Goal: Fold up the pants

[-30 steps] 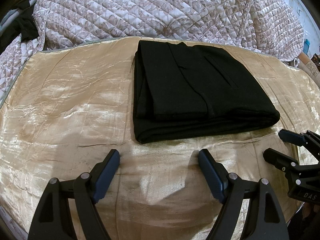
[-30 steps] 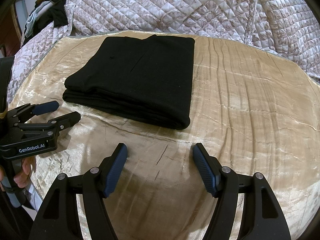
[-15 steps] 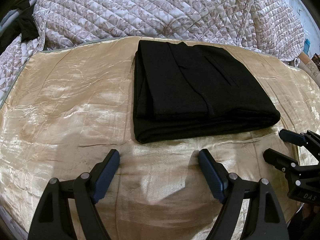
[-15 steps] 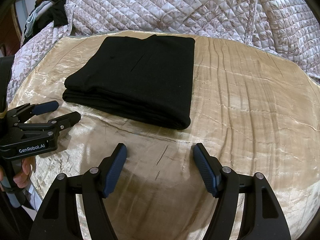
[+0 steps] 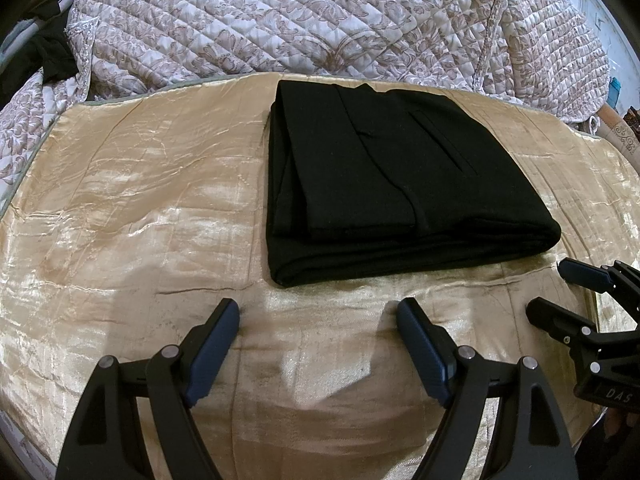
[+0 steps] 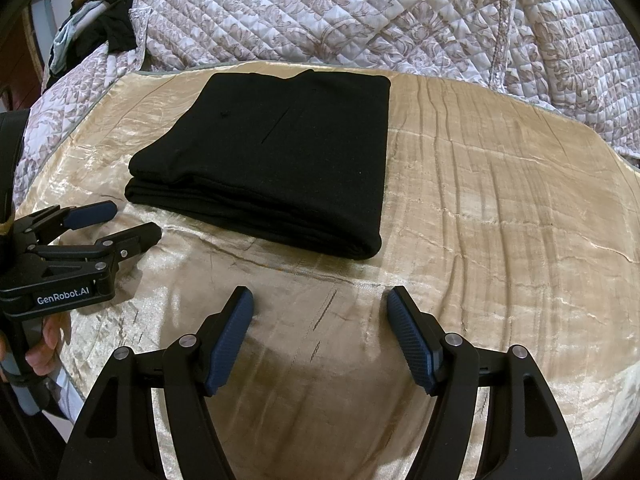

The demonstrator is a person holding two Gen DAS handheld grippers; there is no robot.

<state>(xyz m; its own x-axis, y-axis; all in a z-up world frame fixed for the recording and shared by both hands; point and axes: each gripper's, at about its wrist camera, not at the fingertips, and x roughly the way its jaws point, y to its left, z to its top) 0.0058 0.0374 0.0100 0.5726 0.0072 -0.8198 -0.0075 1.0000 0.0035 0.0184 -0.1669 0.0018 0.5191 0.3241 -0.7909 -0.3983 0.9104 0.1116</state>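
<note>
Looking down both wrist cameras now, and the pants (image 5: 400, 184) sit as a compact black rectangle, several layers stacked, edges lined up fairly square. From what I see, the folding looks done, or as good as done: no leg trails out, no waistband hangs loose, and the near edge shows neat layers one on another. If anything is left, I'd guess only a light tidy of that near-left corner, where the layers step out slightly in the left view.

The bundle lies on the gold satin cover (image 5: 140, 208) of the bed, toward its far side, with the quilted bedspread (image 5: 320, 20) bunched up just behind it.

My left gripper (image 5: 318, 320) has its fingers spread wide apart and holds nothing; the pants lie ahead of it and a touch to the right, near but clear of the fingertips, with bare satin between. My right gripper (image 6: 320, 306) is likewise wide apart and empty; from its camera the pants (image 6: 276, 156) lie ahead and off to the left, the near folded corner close to in line with the gap between the fingers, again not touching.

Each gripper shows at the edge of the other's view, both hanging just short of the bundle's near edge, on either side of it.
</note>
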